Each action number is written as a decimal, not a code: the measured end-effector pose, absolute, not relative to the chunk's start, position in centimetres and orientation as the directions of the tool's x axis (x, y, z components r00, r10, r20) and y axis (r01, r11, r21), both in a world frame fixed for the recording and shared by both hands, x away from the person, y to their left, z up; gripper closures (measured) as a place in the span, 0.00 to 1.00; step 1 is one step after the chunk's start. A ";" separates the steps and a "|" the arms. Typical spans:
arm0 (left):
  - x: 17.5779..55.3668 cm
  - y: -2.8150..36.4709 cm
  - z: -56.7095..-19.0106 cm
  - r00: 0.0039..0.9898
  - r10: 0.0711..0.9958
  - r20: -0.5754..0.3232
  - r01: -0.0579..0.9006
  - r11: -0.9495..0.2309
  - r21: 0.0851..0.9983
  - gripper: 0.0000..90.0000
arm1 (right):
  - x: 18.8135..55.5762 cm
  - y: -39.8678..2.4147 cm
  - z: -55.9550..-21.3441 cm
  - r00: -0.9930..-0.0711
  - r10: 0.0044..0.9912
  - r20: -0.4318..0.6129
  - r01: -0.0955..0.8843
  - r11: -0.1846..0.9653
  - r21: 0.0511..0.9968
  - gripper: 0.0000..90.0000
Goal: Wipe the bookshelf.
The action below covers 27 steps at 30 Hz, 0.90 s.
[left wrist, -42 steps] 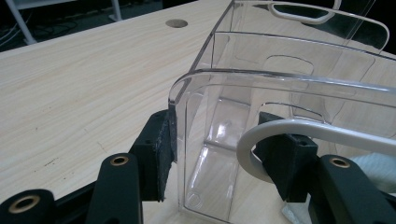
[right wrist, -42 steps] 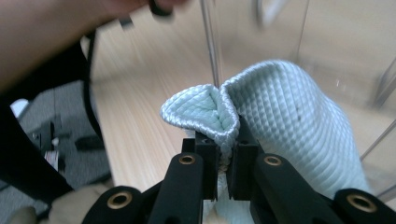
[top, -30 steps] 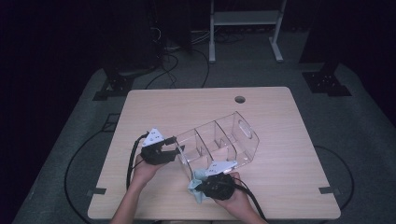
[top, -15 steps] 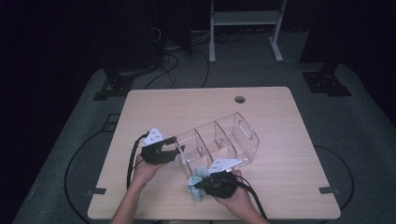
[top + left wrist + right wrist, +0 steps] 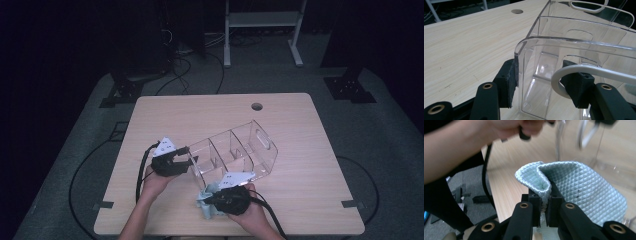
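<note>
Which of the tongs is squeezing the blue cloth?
The right tongs, near the table's front edge, are pinched on the folded blue cloth. The left tongs grip the end wall of the clear plastic box instead.

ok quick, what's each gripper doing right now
left gripper: closed on the clear organizer wall.
right gripper: shut on the light blue cloth.

The right hand-held gripper [image 5: 545,207] pinches a folded pale-green quilted cloth [image 5: 579,192].
</note>
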<state>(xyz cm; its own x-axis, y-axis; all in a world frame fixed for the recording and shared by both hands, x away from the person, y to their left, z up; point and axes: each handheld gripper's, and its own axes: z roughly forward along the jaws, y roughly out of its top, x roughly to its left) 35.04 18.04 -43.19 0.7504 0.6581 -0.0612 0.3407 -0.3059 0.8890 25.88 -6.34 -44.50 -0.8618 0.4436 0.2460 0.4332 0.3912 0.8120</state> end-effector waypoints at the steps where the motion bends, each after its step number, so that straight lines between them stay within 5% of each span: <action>1: 35.0 18.0 -43.2 0.749 0.659 -0.064 0.342 -0.303 0.890 0.51 | 26.0 -6.3 -45.2 -0.860 0.447 0.247 0.441 0.407 0.800 0.94; 4: 35.0 18.0 -43.2 0.749 0.660 -0.061 0.340 -0.304 0.890 0.51 | 26.3 -6.3 -46.5 -0.852 0.455 0.260 0.466 0.431 0.773 0.94; 10: 35.0 18.0 -43.2 0.747 0.661 -0.062 0.342 -0.303 0.890 0.51 | 25.8 -7.1 -43.4 -0.861 0.454 0.231 0.418 0.371 0.829 0.94; 17: 35.0 18.0 -43.2 0.749 0.660 -0.061 0.339 -0.304 0.890 0.51 | 26.2 -6.5 -46.5 -0.850 0.472 0.235 0.458 0.438 0.774 0.94; 23: 35.1 18.0 -43.2 0.747 0.662 -0.061 0.342 -0.305 0.889 0.51 | 26.0 -7.4 -43.9 -0.854 0.471 0.223 0.423 0.377 0.824 0.94; 27: 35.2 18.0 -43.2 0.741 0.669 -0.060 0.346 -0.303 0.888 0.50 | 26.4 -6.8 -45.4 -0.846 0.473 0.246 0.454 0.398 0.797 0.94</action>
